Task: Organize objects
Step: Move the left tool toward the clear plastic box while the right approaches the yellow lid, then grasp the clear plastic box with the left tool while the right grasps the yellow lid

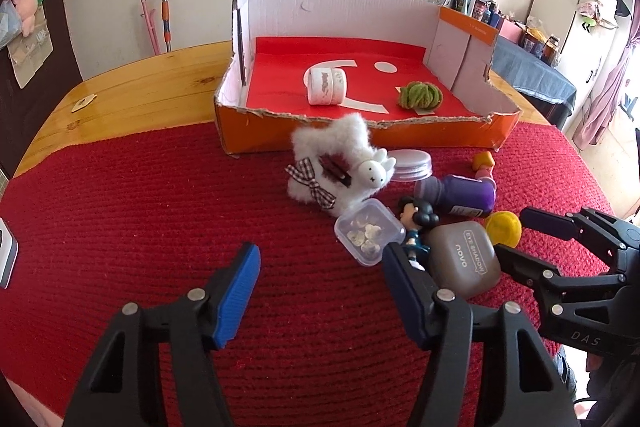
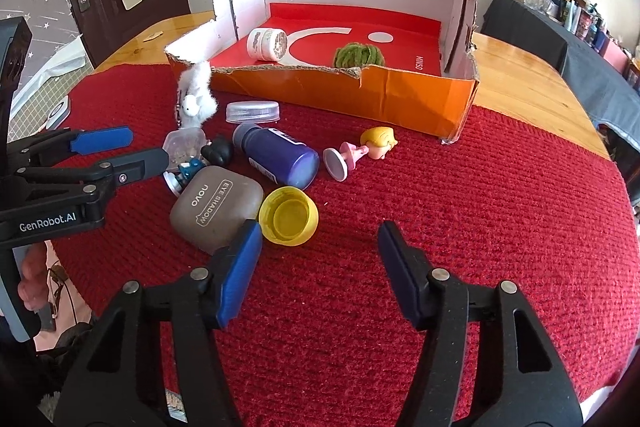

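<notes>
- Your left hand-held gripper (image 1: 320, 267) is spread over the red mat (image 1: 140, 219) at lower centre of the left view; nothing sits between its pads, though the right pad stands just beside a small dark-haired figure (image 1: 416, 227).
- Your right hand-held gripper (image 2: 320, 247) is also spread, empty, low in the right view; its left pad is just beside the eye-shadow case (image 2: 216, 207) and the yellow cap (image 2: 289, 219).
- The loose things cluster mid-frame on the mat: white plush (image 1: 340, 167), clear box (image 1: 368, 231), purple bottle (image 2: 276, 155), silver lid (image 2: 252, 111), blonde figure (image 2: 360, 151).
- The orange box (image 2: 340, 95) stands on the bench (image 1: 132, 83) at upper centre, holding a white jar (image 2: 267, 44) and a green scrunchie (image 2: 359, 55), well apart.
</notes>
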The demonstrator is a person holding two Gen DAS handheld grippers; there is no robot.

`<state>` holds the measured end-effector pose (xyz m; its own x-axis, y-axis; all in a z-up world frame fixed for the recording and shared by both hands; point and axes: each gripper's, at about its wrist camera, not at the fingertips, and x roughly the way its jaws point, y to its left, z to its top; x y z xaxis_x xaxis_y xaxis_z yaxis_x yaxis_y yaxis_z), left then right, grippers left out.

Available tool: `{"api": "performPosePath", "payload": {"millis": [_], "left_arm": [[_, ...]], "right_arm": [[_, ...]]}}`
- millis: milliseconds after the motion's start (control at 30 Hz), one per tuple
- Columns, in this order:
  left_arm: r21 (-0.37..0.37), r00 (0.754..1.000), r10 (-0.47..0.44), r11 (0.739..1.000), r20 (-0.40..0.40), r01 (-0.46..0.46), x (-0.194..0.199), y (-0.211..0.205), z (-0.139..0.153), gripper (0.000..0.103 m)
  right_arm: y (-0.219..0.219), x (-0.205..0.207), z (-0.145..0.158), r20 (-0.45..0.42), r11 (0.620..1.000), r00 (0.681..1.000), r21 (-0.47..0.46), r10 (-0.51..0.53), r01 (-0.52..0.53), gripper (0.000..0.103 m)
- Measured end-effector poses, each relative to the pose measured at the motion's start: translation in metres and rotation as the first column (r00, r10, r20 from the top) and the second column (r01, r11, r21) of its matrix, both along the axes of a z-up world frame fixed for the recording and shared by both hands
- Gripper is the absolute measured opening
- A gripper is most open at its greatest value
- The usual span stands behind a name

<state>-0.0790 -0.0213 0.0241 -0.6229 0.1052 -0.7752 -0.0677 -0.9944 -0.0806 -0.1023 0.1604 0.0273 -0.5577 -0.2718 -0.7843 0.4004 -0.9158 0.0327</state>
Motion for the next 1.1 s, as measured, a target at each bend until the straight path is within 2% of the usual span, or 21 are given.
{"api": "performPosePath", "payload": {"millis": [367, 600, 767, 900, 1000, 1100], "left_arm": [[-0.016, 0.999, -0.038, 0.999, 0.015, 0.038, -0.009, 0.007, -0.006, 0.065], [-0.039, 0.998, -0.067, 0.997, 0.007, 0.067, -0.018, 0.021, -0.005, 0.064], [-0.014, 0.997, -0.079, 0.997, 0.01, 0.079, -0.022, 0.023, -0.005, 0.057], [0.005, 0.995, -0.102, 0.995, 0.003, 0.102, -0.021, 0.028, -0.004, 0.038], [-0.013, 0.994, -0.108, 0.994, -0.006, 0.108, -0.019, 0.032, -0.003, 0.038], [0.003, 0.994, -0.108, 0.994, -0.005, 0.109, -0.017, 0.03, -0.003, 0.038]], "right_arm": [[-0.001, -0.01, -0.004, -0.001, 1.0, 1.0, 0.014, -0.013, 0.013, 0.057], [0.005, -0.013, -0.003, 0.0, 1.0, 1.0, 0.007, -0.021, 0.021, 0.047], [0.008, -0.012, -0.003, -0.001, 1.0, 1.0, 0.008, -0.012, 0.012, 0.042], [0.009, -0.009, -0.003, -0.002, 1.0, 1.0, 0.0, -0.008, 0.008, 0.032], [0.01, -0.008, -0.003, -0.002, 1.0, 1.0, -0.002, -0.009, 0.009, 0.029], [0.01, -0.009, -0.002, 0.001, 1.0, 1.0, -0.01, -0.012, 0.012, 0.029]]}}
